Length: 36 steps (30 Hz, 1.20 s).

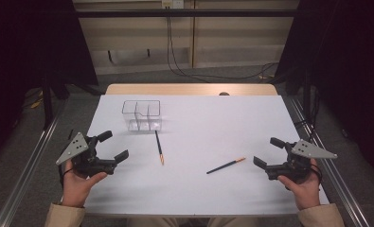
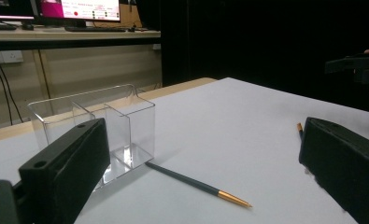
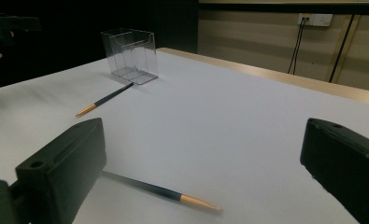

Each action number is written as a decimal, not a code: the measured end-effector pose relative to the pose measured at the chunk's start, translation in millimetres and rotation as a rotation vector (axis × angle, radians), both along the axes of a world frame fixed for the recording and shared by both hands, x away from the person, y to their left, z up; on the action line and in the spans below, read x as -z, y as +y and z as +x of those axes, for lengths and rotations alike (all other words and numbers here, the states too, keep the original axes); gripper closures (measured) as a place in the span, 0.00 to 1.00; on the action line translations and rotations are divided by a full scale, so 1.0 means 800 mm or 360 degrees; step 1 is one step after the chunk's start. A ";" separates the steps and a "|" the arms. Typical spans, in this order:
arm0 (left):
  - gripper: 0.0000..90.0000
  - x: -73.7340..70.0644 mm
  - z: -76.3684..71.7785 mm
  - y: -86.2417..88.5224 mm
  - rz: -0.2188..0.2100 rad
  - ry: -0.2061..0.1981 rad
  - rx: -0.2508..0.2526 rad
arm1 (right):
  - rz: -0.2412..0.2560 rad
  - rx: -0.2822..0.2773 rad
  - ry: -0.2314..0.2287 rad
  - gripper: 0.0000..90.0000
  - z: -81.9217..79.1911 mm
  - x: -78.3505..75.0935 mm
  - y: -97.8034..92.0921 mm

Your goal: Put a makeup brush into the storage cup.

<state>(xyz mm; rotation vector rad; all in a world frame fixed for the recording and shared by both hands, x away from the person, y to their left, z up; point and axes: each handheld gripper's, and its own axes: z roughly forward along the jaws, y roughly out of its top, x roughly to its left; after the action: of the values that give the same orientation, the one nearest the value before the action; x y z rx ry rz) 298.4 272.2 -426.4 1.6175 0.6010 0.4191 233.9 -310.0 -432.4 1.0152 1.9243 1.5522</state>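
Here, the left hand-held gripper point(image 1: 116, 146) sits in the person's left hand point(image 1: 78, 185) at the near left edge of the counter point(image 1: 213, 118), its two black jaws spread wide apart with nothing between them. The right hand-held gripper point(image 1: 268, 152) is held in the right hand point(image 1: 302, 187) at the near right edge, jaws likewise wide open and holding nothing. Each carries a grey three-cornered plate on top.

Between the two, on the white counter, lie two slim dark pens with gold-coloured tips. The left pen point(image 1: 159, 146) lies near the middle, well apart from the left hand-held gripper, its dark end pointing to the clear organiser and its gold tip toward the person. In the left gripper view this left pen point(image 2: 196, 184) runs from the foot of the organiser out to the right. The right pen point(image 1: 226, 165) lies at a slant closer to the right hand-held gripper, gold tip toward the right; in the right gripper view it point(image 3: 161, 190) rests just ahead of the jaws.

The clear organiser point(image 1: 142, 115), a transparent box with three compartments, stands upright on the far left part of the counter.

Beyond the counter, a lit monitor point(image 2: 79, 9) stands on a far desk; its writing is too small to read. Cables point(image 1: 175, 56) hang from a wall socket point(image 1: 172, 4).
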 end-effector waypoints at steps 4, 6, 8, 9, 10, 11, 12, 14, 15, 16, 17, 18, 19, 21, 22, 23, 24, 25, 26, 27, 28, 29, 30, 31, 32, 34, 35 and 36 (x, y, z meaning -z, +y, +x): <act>0.02 0.001 0.002 -0.003 0.0016 0.0001 -0.0003 | -0.0004 0.0003 -0.0001 0.00 -0.001 0.000 -0.002; 0.02 0.001 0.003 -0.003 0.0016 0.0006 0.0000 | -0.0002 0.0005 -0.0001 0.00 -0.002 0.000 -0.003; 0.02 0.002 0.003 -0.004 0.0019 0.0019 0.0000 | -0.0001 0.0010 -0.0008 0.00 -0.002 -0.002 -0.005; 0.02 0.002 0.003 -0.004 0.0021 0.0019 -0.0001 | -0.0002 0.0012 -0.0008 0.00 -0.002 -0.002 -0.004; 0.02 0.002 0.003 -0.004 0.0021 0.0019 -0.0001 | -0.0002 0.0012 -0.0008 0.00 -0.002 -0.002 -0.004; 0.02 0.002 0.003 -0.004 0.0016 0.0017 -0.0002 | 0.0001 0.0011 -0.0010 0.00 -0.002 -0.002 -0.003; 0.02 0.001 0.002 -0.004 0.0008 0.0017 -0.0006 | 0.0001 0.0011 -0.0010 0.00 -0.002 -0.002 -0.003; 0.02 -0.002 0.002 -0.005 -0.0001 0.0010 -0.0004 | -0.0005 0.0011 -0.0011 0.00 -0.002 -0.002 -0.002; 0.02 -0.005 0.004 -0.006 -0.0001 -0.0007 -0.0004 | -0.0010 0.0000 -0.0010 0.00 -0.001 -0.003 0.000; 0.02 -0.006 0.004 -0.007 -0.0008 -0.0004 -0.0004 | -0.0012 -0.0003 -0.0012 0.00 -0.001 -0.003 0.001; 0.02 -0.006 0.006 -0.009 -0.0009 -0.0005 -0.0008 | -0.0012 -0.0005 -0.0015 0.00 -0.001 -0.002 0.001; 0.02 -0.007 0.007 -0.010 -0.0010 0.0002 -0.0015 | -0.0013 -0.0007 -0.0015 0.00 -0.001 -0.002 0.001; 0.02 -0.007 0.007 -0.010 -0.0010 0.0002 -0.0015 | -0.0017 -0.0009 -0.0012 0.00 -0.001 -0.002 0.001; 0.02 -0.006 0.010 -0.014 -0.0018 0.0022 -0.0036 | -0.0021 -0.0007 -0.0009 0.00 -0.001 -0.001 0.001; 0.02 -0.006 0.013 -0.016 -0.0021 0.0027 -0.0035 | -0.0020 -0.0007 -0.0005 0.00 -0.001 -0.001 0.000; 0.02 -0.006 0.016 -0.020 -0.0018 0.0030 -0.0033 | -0.0015 -0.0006 -0.0004 0.00 -0.001 -0.001 0.000; 0.02 -0.005 0.018 -0.023 -0.0016 0.0034 -0.0032 | -0.0020 -0.0008 -0.0005 0.00 -0.001 0.000 -0.001; 0.02 -0.006 0.020 -0.025 -0.0015 0.0034 -0.0032 | -0.0019 -0.0007 -0.0005 0.00 -0.002 0.000 -0.002; 0.02 -0.005 0.022 -0.029 -0.0017 0.0042 -0.0035 | -0.0019 -0.0005 -0.0007 0.00 -0.002 0.000 -0.002; 0.02 -0.005 0.025 -0.032 -0.0018 0.0039 -0.0028 | -0.0018 0.0000 -0.0006 0.00 -0.002 0.000 -0.002; 0.02 -0.004 0.027 -0.035 -0.0016 0.0041 -0.0025 | -0.0017 0.0000 -0.0005 0.00 -0.002 0.001 -0.003; 0.02 -0.004 0.029 -0.038 -0.0017 0.0047 -0.0022 | -0.0015 -0.0002 -0.0005 0.00 -0.002 0.001 -0.003; 0.02 -0.002 0.033 -0.042 -0.0006 0.0050 -0.0019 | -0.0017 -0.0005 0.0002 0.00 -0.003 0.002 -0.003; 0.02 -0.002 0.033 -0.042 -0.0006 0.0050 -0.0019 | -0.0017 -0.0005 0.0002 0.00 -0.003 0.002 -0.003; 0.02 -0.001 0.035 -0.044 0.0002 0.0052 -0.0019 | -0.0019 -0.0006 0.0002 0.00 -0.003 0.002 -0.003; 0.02 0.002 0.039 -0.048 -0.0007 0.0071 -0.0021 | -0.0020 -0.0010 0.0002 0.00 -0.003 0.002 -0.003; 0.02 0.003 0.040 -0.049 -0.0006 0.0073 -0.0025 | -0.0020 -0.0011 0.0001 0.00 -0.003 0.002 -0.003; 0.02 0.004 0.042 -0.052 -0.0004 0.0077 -0.0025 | -0.0024 -0.0011 0.0000 0.00 -0.004 0.002 -0.002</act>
<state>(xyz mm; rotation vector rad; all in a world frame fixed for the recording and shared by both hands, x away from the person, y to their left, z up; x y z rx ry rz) 332.0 230.6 -429.4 1.6250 0.6512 0.3915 230.6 -311.7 -434.0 1.0033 1.9385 1.5395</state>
